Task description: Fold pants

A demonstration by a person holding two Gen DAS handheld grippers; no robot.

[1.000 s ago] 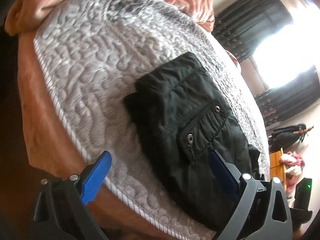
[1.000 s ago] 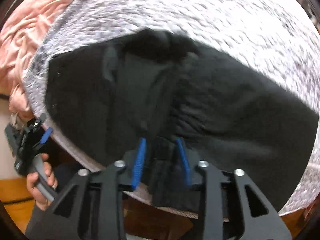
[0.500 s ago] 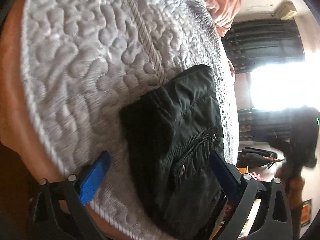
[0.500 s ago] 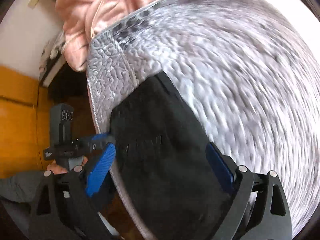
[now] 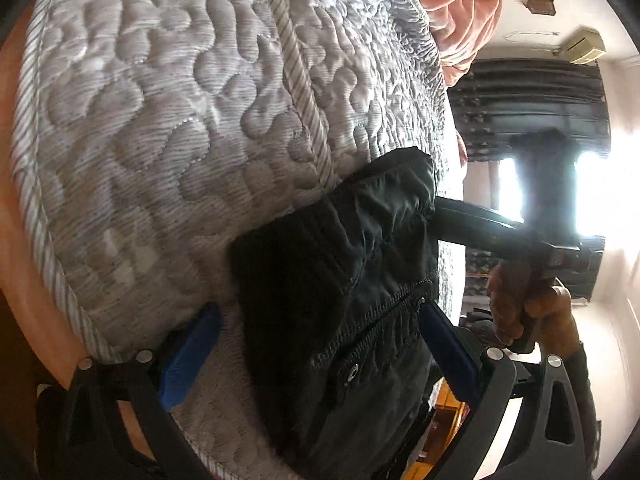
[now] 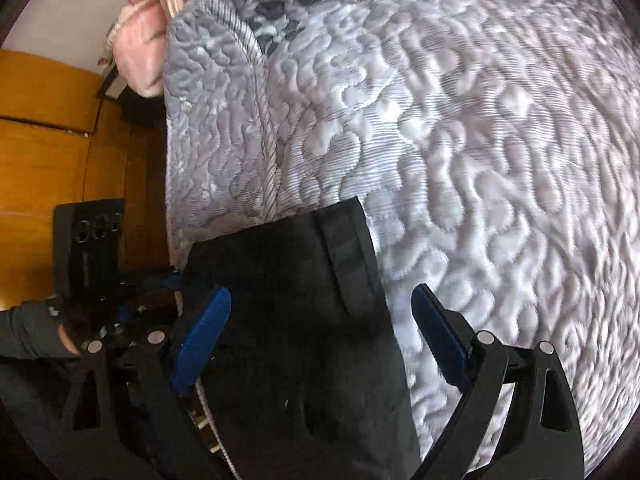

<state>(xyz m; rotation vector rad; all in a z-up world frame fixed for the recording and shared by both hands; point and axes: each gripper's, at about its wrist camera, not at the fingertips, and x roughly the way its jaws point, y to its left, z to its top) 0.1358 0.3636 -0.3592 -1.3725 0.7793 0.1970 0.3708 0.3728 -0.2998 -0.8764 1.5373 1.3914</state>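
Observation:
Black pants [image 5: 340, 280] lie folded into a compact stack on the grey quilted mattress [image 5: 160, 140], close to its corded edge. A snap-buttoned pocket flap faces up. My left gripper [image 5: 320, 344] is open, its blue pads spread either side of the stack's near end without pressing it. In the right wrist view the same pants [image 6: 300, 320] show a flat hemmed end. My right gripper [image 6: 320, 320] hangs open over that end, one pad above the cloth and the other above bare mattress [image 6: 480, 140]. A hand [image 5: 520, 292] holds the right gripper at the stack's far side.
A pink blanket [image 5: 460, 8] is bunched at the mattress head [image 6: 144, 40]. An orange bed base [image 5: 24, 280] runs under the mattress edge. Wooden panelling [image 6: 40, 140] stands left of the bed. Dark curtains and a bright window [image 5: 540, 120] lie beyond.
The right gripper let go of the bunched cloth, opened wide and swung across to the stack's end. The left gripper rolled and dropped closer to the pants. The right hand came into the left view.

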